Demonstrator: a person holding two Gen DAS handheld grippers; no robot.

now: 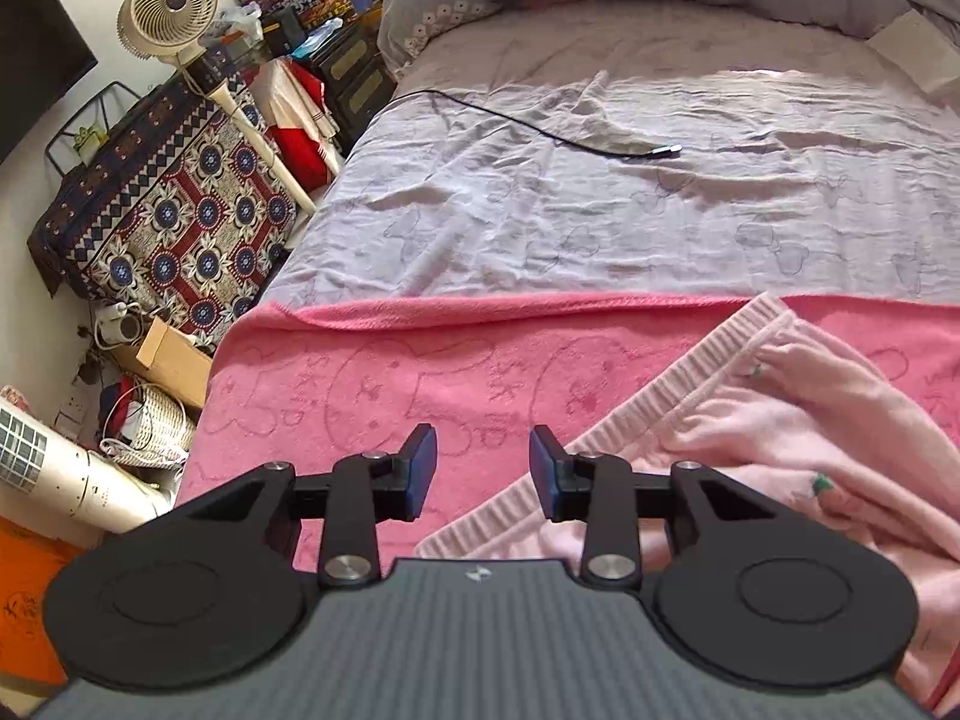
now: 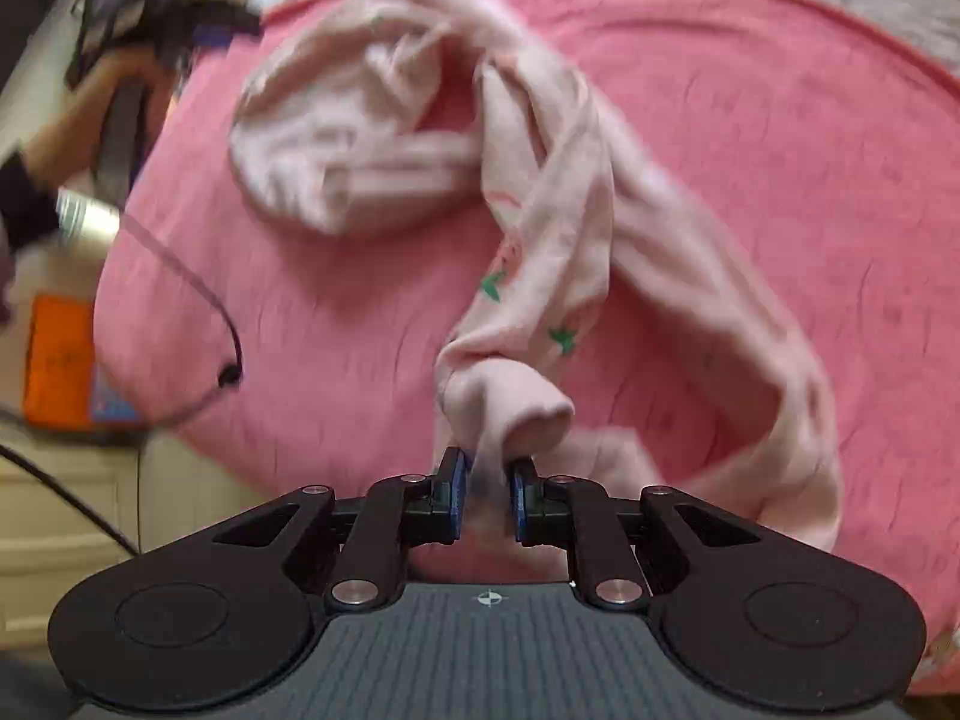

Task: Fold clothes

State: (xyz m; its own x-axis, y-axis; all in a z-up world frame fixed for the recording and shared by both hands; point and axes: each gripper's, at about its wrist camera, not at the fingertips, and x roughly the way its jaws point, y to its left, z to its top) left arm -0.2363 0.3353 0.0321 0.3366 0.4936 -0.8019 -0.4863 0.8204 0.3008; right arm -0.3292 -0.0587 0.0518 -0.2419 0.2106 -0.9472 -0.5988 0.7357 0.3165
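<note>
Pinched in the right gripper [image 2: 485, 495]: a bunched end of the pale pink garment [image 2: 540, 228], lifted and twisted into a rope above the pink towel [image 2: 750, 150] spread on the bed. Left gripper [image 1: 483, 471] agape, gripping nothing, hovering just beside the garment's ribbed hem [image 1: 678, 378]. Best handled, by the look of it, by catching that ribbed edge with the free jaws and drawing the two ends apart to untwist and flatten the cloth on the towel; a slow pull, so the thin pinch does not slip. Only in the right wrist view: the grasp itself, the twist, the small green motifs, all somewhat blurred. Only in the left wrist view: the ribbing lying flat on the towel, the wrinkled grey sheet [image 1: 600, 210] beyond, a black cable [image 1: 540, 126] across it.
</note>
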